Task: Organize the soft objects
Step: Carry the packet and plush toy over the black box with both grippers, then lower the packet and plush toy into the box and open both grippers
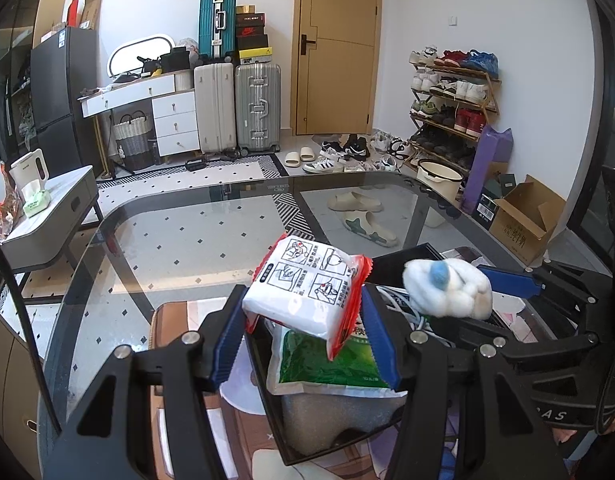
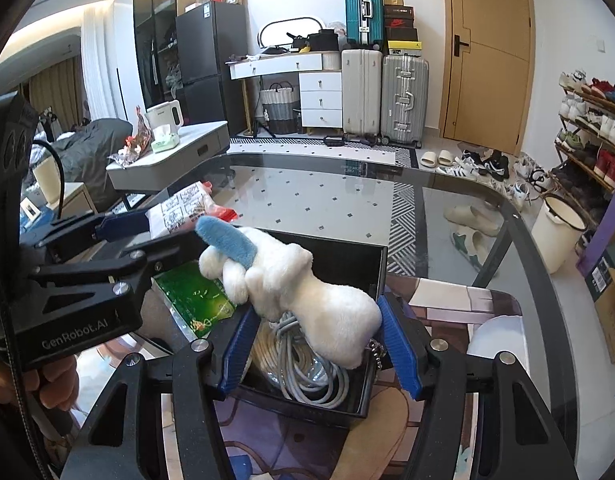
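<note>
The left gripper [image 1: 303,320] clamped a white, red-edged packet [image 1: 307,284] and the right gripper [image 2: 319,328] a fluffy white plush toy [image 2: 307,296] with a blue ear, both above the black box [image 2: 343,256]. Next, apparently: lowering and releasing them inside, beside the coiled cable [image 2: 311,372].

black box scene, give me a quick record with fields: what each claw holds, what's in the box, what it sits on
left claw: shut on white packet with red edges
right claw: shut on white plush toy with blue ear
black box: open, below both claws
box contents: green packet, coiled grey cable
surface: glass table
</note>
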Motion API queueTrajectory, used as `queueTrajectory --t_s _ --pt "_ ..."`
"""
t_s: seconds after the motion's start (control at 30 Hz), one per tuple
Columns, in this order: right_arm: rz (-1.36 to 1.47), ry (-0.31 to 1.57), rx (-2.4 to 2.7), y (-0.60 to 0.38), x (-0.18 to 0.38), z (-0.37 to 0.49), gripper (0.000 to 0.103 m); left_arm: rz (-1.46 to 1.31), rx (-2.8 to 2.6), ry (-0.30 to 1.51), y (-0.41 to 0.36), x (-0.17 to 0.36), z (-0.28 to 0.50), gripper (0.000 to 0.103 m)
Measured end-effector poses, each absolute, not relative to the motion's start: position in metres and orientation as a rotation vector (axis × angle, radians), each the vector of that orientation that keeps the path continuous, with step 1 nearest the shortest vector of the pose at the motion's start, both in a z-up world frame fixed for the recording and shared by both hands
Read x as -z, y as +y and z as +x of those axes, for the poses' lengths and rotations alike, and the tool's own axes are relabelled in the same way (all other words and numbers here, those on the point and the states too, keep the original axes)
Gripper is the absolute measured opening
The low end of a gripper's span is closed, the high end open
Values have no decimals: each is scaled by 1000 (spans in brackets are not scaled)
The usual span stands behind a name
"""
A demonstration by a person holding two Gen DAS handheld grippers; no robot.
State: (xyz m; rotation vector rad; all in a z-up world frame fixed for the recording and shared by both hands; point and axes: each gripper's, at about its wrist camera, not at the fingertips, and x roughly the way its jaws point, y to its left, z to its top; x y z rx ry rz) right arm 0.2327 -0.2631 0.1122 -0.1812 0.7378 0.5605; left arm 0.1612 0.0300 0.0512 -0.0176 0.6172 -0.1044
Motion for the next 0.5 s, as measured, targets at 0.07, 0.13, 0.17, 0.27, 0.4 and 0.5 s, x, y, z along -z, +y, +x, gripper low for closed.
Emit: queueTrajectory --t_s 0.07,0.13,0.17,0.27,0.4,0.5 --pt "-185 741 -565 -263 -112 231 61 -19 105 615 31 -51 161 55" --pt "-178 745 -579 -265 -114 228 61 -21 107 613 32 -52 163 55" --pt "-167 747 -591 -266 -116 227 61 -22 106 611 33 -52 162 55" --pt "-143 768 -626 -266 -117 223 61 -28 106 607 36 -52 161 56" --pt "-135 798 -633 -263 -113 223 61 -34 101 603 39 -53 161 56" --pt "-147 824 -609 -260 -106 229 61 -39 100 601 40 -53 160 56"
